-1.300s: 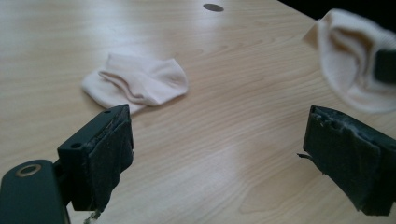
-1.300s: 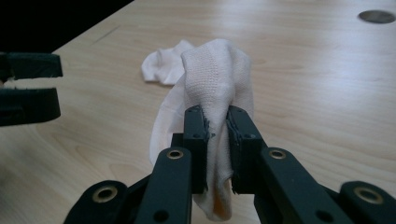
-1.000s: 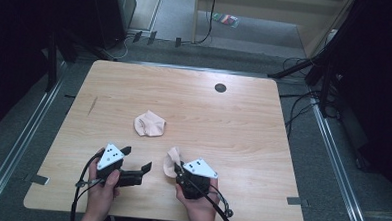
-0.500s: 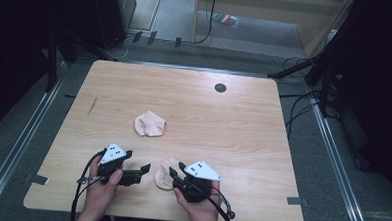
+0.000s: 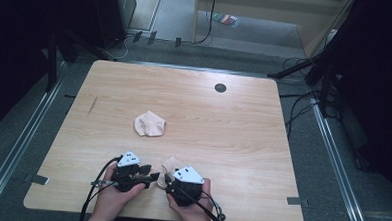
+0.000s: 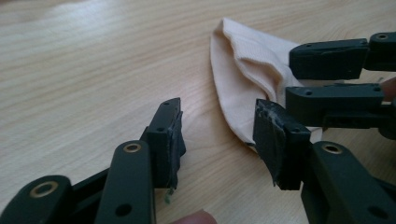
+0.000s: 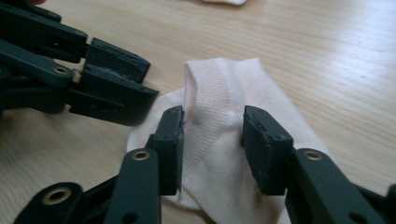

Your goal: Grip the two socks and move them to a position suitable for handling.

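Observation:
A cream sock (image 5: 170, 164) lies near the front edge of the wooden table (image 5: 242, 142), between both grippers. My right gripper (image 5: 165, 179) straddles it. In the right gripper view its jaws (image 7: 215, 133) have just been opening, and a raised fold of the sock (image 7: 210, 121) stands loose between the pads. My left gripper (image 5: 154, 178) points right at the sock's edge. Its jaws (image 6: 219, 126) have just been closing, with bare table between them and the sock (image 6: 243, 79) beside the right pad. A second cream sock (image 5: 150, 124) lies crumpled mid-table.
A black round grommet (image 5: 220, 87) sits near the table's far edge, and a dark streak (image 5: 92, 105) marks the left side. Cables trail from both grippers over the front edge. Dark stands and floor cables flank the table.
The near sock has come down from its raised hold onto the table. The left gripper has moved right to its edge and its jaws stand narrower. The right gripper's jaws stand wider.

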A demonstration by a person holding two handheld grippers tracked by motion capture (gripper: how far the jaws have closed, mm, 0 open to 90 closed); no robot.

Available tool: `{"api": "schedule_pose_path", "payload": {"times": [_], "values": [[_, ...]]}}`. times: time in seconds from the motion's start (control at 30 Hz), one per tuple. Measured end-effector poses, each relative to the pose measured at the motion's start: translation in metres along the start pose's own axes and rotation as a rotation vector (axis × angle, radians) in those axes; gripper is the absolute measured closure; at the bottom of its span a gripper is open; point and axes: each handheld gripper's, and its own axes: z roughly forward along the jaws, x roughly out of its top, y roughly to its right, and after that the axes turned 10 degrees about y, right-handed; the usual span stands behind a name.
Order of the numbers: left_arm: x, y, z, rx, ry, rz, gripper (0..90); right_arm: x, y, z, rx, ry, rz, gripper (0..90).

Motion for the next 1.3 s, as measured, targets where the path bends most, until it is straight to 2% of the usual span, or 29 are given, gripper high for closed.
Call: {"api": "schedule_pose_path", "payload": {"times": [0.07,0.17,0.27,0.3,0.33,0.4,0.53,0.67,0.7,0.73,0.77,0.83,0.9,0.93,1.07,1.1,1.13,1.17,1.2,1.23,1.27,1.3], "values": [[0.0,0.002,0.002,-0.003,0.001,0.01,55.8,-0.003,0.0,0.003,0.001,-0.015,-0.003,69.1],[-0.002,0.008,0.003,0.007,0.004,0.045,60.2,-0.004,0.0,0.004,0.005,-0.004,-0.005,81.1],[-0.004,0.013,0.006,0.005,0.012,0.074,68.2,-0.004,0.001,0.004,0.012,-0.003,0.005,84.0],[-0.004,0.013,0.006,0.005,0.012,0.074,71.3,-0.004,0.001,0.004,0.012,-0.003,0.005,84.0],[-0.004,0.016,0.007,0.006,0.01,0.094,77.0,-0.004,0.002,0.003,0.015,0.005,0.023,84.6],[-0.005,0.015,0.008,-0.01,0.005,0.089,90.0,-0.004,0.003,0.002,0.02,0.012,0.041,84.7],[-0.004,0.012,0.007,-0.025,0.005,0.091,90.0,-0.001,0.006,-0.002,0.034,0.03,0.064,84.7],[0.001,0.011,0.002,-0.038,0.017,0.118,90.0,0.006,0.01,-0.01,0.056,0.066,0.098,84.6],[0.001,0.011,0.002,-0.038,0.017,0.118,90.0,0.008,0.012,-0.012,0.066,0.072,0.114,84.5],[0.002,0.012,0.001,-0.03,0.017,0.139,90.0,0.009,0.014,-0.013,0.08,0.08,0.128,84.8],[0.002,0.012,0.001,-0.03,0.017,0.139,90.0,0.009,0.014,-0.013,0.08,0.08,0.128,84.8],[0.002,0.01,0.0,0.002,0.004,0.172,90.0,0.014,0.02,-0.021,0.062,0.11,0.152,87.9],[0.002,0.008,-0.001,-0.008,0.003,0.164,90.0,0.016,0.023,-0.022,0.054,0.118,0.151,88.5],[0.004,0.006,-0.003,-0.022,0.013,0.16,90.0,0.018,0.03,-0.025,0.03,0.12,0.147,89.2],[0.008,-0.002,-0.008,0.007,0.014,0.173,90.0,0.02,0.041,-0.03,-0.004,0.134,0.155,89.3],[0.008,-0.002,-0.008,0.007,0.014,0.173,90.0,0.021,0.044,-0.031,-0.013,0.134,0.173,89.3],[0.009,-0.009,-0.01,0.014,0.008,0.168,90.0,0.022,0.048,-0.032,-0.016,0.134,0.197,89.3],[0.009,-0.009,-0.01,0.014,0.008,0.168,90.0,0.022,0.048,-0.032,-0.016,0.134,0.197,89.3],[0.011,-0.016,-0.012,0.016,0.001,0.163,90.0,0.021,0.058,-0.033,-0.02,0.125,0.249,89.3],[0.011,-0.016,-0.012,0.016,0.001,0.163,90.0,0.021,0.058,-0.033,-0.02,0.125,0.249,89.3],[0.013,-0.02,-0.014,0.019,-0.006,0.171,90.0,0.018,0.067,-0.033,-0.026,0.112,0.301,89.4],[0.013,-0.02,-0.014,0.019,-0.006,0.171,90.0,0.018,0.067,-0.033,-0.026,0.112,0.301,89.4]]}}
